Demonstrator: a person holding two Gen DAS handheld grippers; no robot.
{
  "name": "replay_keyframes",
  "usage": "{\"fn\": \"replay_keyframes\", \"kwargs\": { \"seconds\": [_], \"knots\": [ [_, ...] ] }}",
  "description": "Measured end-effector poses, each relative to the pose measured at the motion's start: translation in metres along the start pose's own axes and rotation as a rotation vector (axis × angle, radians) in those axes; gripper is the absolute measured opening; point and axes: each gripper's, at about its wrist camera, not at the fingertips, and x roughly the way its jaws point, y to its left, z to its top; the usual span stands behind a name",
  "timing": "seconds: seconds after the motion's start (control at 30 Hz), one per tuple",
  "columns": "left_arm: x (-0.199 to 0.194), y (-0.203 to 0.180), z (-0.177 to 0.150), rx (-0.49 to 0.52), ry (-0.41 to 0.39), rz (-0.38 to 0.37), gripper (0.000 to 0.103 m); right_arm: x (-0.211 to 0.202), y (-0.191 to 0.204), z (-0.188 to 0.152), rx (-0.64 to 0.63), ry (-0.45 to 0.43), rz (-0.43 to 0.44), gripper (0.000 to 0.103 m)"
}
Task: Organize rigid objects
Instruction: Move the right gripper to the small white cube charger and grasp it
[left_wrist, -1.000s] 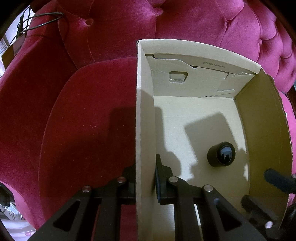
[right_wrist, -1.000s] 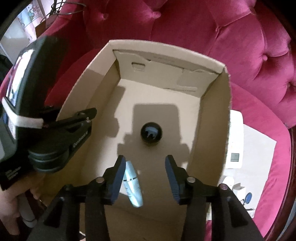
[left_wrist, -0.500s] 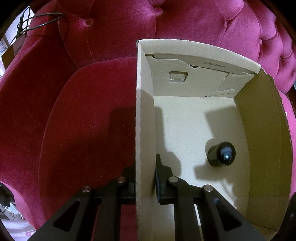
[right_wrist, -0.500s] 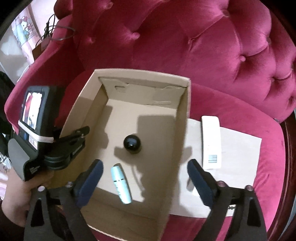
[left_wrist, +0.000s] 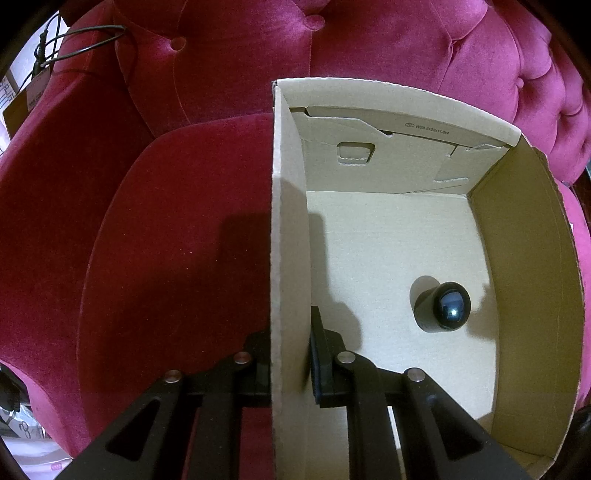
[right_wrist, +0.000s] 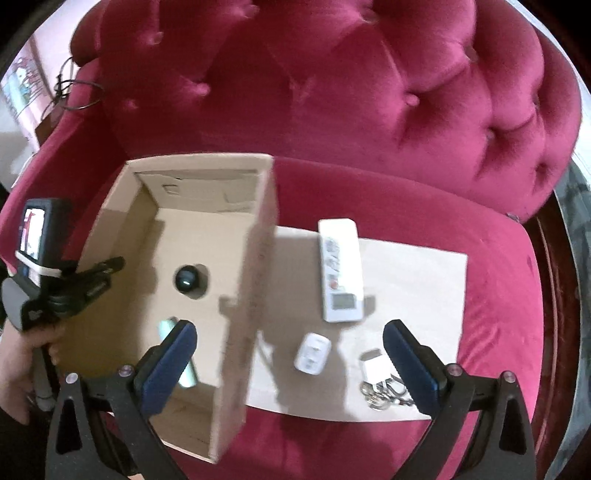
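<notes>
In the left wrist view, the left gripper (left_wrist: 290, 363) was clamped on the left wall of the cardboard box (left_wrist: 288, 229), one finger outside against the red velvet sofa seat (left_wrist: 177, 258) and the other inside the box, so the wall stood pinched between the pads. Inside, a black round-topped object (left_wrist: 443, 306) sat upright on the box floor, nearer the right wall than the left and well clear of the far wall. The far wall showed a punched-out tab and a small printed line near its top edge. A dark cable (left_wrist: 74, 40) hung over the sofa's left arm

In the right wrist view, which was blurred, the right gripper (right_wrist: 288, 354) had its jaws spread wide and opening, with nothing pressed between the blue pads (right_wrist: 170, 354). Its left finger hung over the box's near end, partly covering a pale tube (right_wrist: 166, 328) lying on the box floor near the front. The black object stood near the middle of the floor. Right of the box, a flat cardboard sheet (right_wrist: 424, 280) lay on the seat. On it, a white remote (right_wrist: 340, 269) lay near the far edge, a small white device (right_wrist: 312, 352) nearer the front edge, and a white charger with a bunch of keys (right_wrist: 380, 380) close to the front right corner, just beside the right finger. At the left edge, a hand (right_wrist: 22, 354) held the left gripper's handle
</notes>
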Motion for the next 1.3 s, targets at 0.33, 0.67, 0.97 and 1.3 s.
{"fn": "replay_keyframes", "kwargs": {
  "seconds": [0.33,0.67,0.97,1.3],
  "knots": [
    [0.000,0.000,0.000,0.000,0.000,0.000,0.014,0.027,-0.053,-0.019,0.076,0.037,-0.077,0.103],
    [0.000,0.000,0.000,0.000,0.000,0.000,0.014,0.067,-0.085,-0.037,0.114,0.070,-0.122,0.103],
    [0.001,0.000,0.000,0.003,0.000,0.002,0.014,0.102,-0.097,-0.056,0.125,0.111,-0.121,0.103],
    [0.000,0.000,0.000,0.000,0.000,0.001,0.014,0.123,-0.107,-0.070,0.162,0.135,-0.097,0.091]
  ]
}}
